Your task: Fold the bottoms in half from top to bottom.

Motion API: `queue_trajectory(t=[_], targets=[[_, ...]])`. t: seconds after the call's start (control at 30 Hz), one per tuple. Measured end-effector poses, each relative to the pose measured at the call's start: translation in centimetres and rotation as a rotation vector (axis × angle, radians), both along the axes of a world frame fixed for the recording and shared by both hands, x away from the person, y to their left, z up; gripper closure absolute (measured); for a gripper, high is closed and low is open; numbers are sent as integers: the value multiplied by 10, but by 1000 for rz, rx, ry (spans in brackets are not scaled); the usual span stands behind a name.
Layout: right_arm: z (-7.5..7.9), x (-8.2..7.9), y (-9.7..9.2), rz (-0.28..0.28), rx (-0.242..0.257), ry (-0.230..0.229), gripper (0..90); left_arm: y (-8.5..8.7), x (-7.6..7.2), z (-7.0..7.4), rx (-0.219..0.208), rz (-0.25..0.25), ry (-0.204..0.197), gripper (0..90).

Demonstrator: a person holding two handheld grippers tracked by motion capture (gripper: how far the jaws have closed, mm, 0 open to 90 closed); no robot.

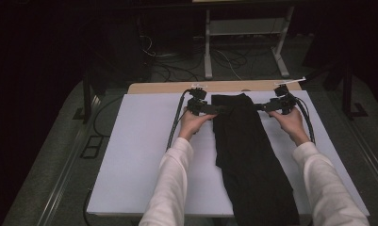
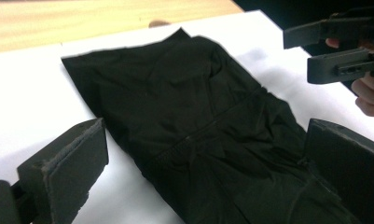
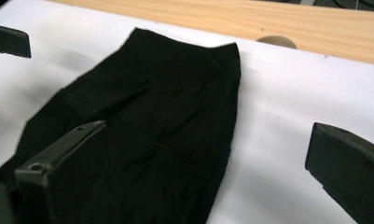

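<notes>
— What's hard to make out from where you stand?

— The black garment (image 1: 245,150) mostly. It is so dark that its folds barely read, and its near end runs off the table's front edge in the high view, so I can't say what kind of garment it is. The room behind is almost black too.

— And your tongs?

— My left gripper (image 1: 214,109) sits at the cloth's left edge near the far end, my right gripper (image 1: 261,107) at its right edge. Both stand wide apart: in the left gripper view the cloth lies between and beneath my jaws, not pinched. In the right gripper view one jaw hangs over the cloth and the other over bare board.

— Any containers about?

— I see nothing that holds anything. The garment lies lengthwise down the middle of a white board (image 1: 139,155).

— And under the board?

— A strip of wooden tabletop (image 1: 168,88) shows at the far edge. Beyond it, cables (image 1: 177,63) on a grey floor and a white stand's legs (image 1: 208,52).
</notes>
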State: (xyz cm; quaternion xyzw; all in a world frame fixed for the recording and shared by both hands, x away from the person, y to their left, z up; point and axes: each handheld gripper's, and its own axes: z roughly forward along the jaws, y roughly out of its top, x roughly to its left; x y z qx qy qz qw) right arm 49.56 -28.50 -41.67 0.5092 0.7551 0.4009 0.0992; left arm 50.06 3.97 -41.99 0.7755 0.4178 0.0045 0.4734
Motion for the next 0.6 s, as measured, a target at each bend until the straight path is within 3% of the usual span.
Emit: queue_trajectory(t=[0.17,0.33,0.6], targets=[[-5,4,-2,-12,-11,30,0,2,4,-10,-19,19,38,54],[-9,7,-8,-16,24,62,74,4,6,-17,5,28,61,85],[-18,9,-9,9,20,116,191,7,6,-29,-18,45,89,142]])
